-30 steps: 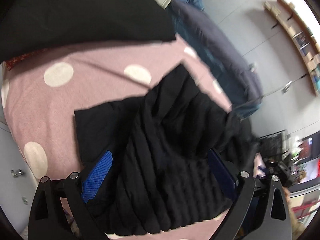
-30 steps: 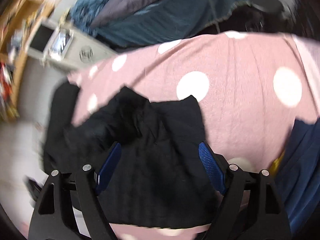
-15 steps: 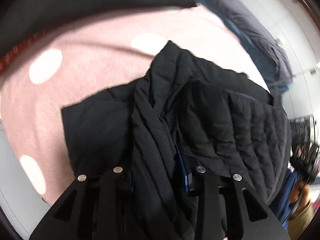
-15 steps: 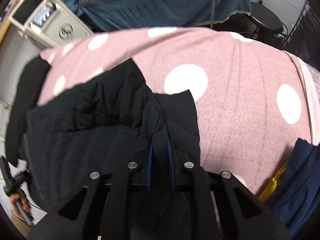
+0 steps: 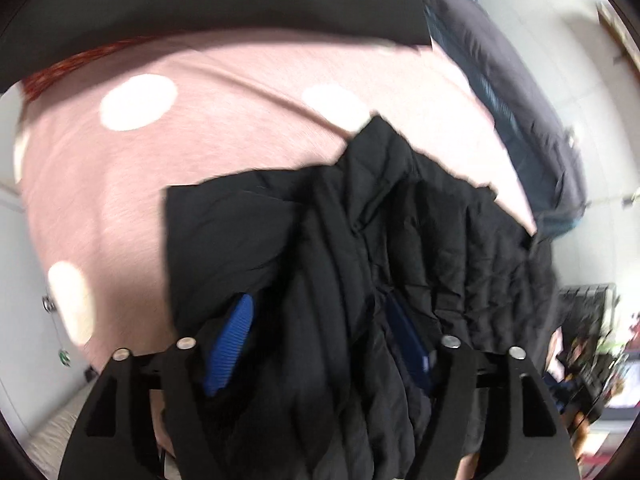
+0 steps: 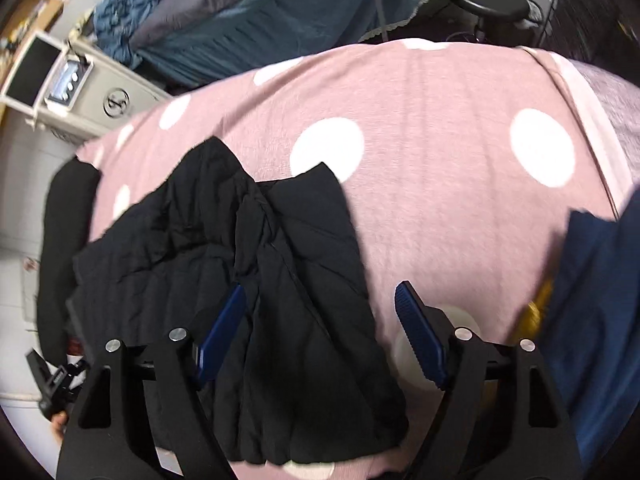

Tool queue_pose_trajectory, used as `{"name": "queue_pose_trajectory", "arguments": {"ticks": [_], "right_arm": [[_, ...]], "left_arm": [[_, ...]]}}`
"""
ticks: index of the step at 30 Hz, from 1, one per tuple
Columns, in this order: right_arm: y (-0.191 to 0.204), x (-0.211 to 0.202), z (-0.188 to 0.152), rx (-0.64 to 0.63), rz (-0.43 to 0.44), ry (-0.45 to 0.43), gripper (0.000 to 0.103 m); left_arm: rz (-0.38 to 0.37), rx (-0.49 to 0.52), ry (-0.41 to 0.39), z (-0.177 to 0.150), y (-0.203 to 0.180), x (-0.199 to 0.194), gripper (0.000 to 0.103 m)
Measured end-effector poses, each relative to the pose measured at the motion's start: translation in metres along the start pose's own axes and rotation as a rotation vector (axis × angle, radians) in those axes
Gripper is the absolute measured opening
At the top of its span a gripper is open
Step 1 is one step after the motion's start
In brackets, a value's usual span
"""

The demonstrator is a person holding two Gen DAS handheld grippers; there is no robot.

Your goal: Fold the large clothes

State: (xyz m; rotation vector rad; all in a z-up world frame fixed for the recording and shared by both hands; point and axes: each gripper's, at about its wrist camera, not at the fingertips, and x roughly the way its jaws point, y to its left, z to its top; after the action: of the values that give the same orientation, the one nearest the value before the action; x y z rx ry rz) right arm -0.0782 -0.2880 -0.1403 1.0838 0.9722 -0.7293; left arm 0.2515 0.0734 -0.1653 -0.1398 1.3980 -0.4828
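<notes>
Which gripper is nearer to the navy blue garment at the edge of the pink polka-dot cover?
Right. The right gripper stands over the black jacket, with the navy garment just beyond its outer finger. The left gripper straddles the jacket's other part; that garment isn't in its view.

You have a pink white-dotted sheet spread wide, a dark blue cloth lying at its right edge, a teal-and-grey bed behind it, and a round black stool beside that bed.
</notes>
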Motion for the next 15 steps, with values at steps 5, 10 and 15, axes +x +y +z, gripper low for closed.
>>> {"name": "queue_pose_trajectory", "arguments": {"ticks": [5, 10, 15], "right_arm": [[-0.008, -0.020, -0.021, -0.027, 0.083, 0.039, 0.079], [0.002, -0.023, -0.064, -0.076, 0.171, 0.094, 0.079], [0.034, -0.005, -0.115, -0.164, 0.214, 0.157, 0.079]], "left_arm": [[-0.053, -0.082, -0.064, -0.023, 0.033, -0.049, 0.077], [-0.110, -0.131, -0.072, -0.058, 0.041, -0.076, 0.078], [-0.142, -0.105, -0.046, -0.111, 0.027, -0.083, 0.084]]}}
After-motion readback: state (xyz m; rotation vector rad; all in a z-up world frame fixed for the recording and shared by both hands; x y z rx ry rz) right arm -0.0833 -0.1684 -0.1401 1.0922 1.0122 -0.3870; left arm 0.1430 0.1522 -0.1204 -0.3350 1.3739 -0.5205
